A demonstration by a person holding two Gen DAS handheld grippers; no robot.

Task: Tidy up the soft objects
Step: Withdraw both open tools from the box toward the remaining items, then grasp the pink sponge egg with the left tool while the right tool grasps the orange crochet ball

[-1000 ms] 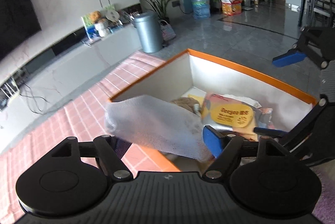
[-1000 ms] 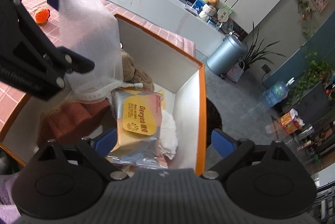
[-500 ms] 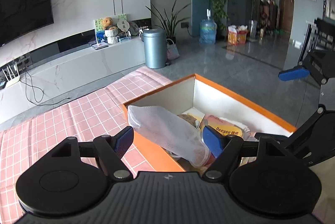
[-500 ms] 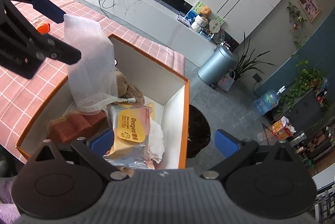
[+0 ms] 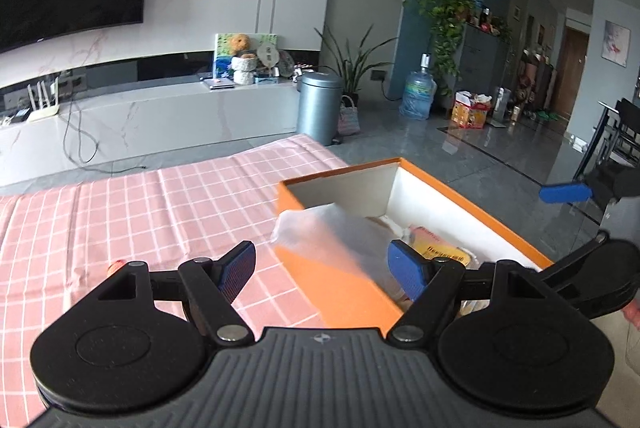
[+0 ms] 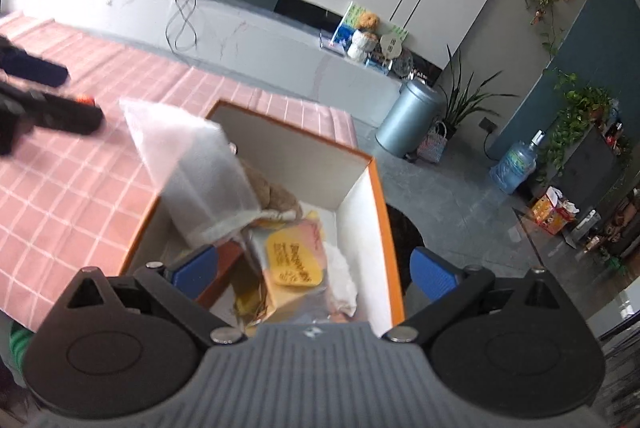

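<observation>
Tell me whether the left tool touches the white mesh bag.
Apart. The right wrist view shows the left tool clear of the white mesh bag, pink cloth between them.

Both wrist views look down, close, past open fingers, sharing the orange box (image 5: 340, 288) (image 6: 384, 228) on the checked tablecloth (image 5: 140, 211) (image 6: 72, 187).

Left claw (image 5: 322, 270) and right claw (image 6: 314, 274) agape, empty.
</observation>
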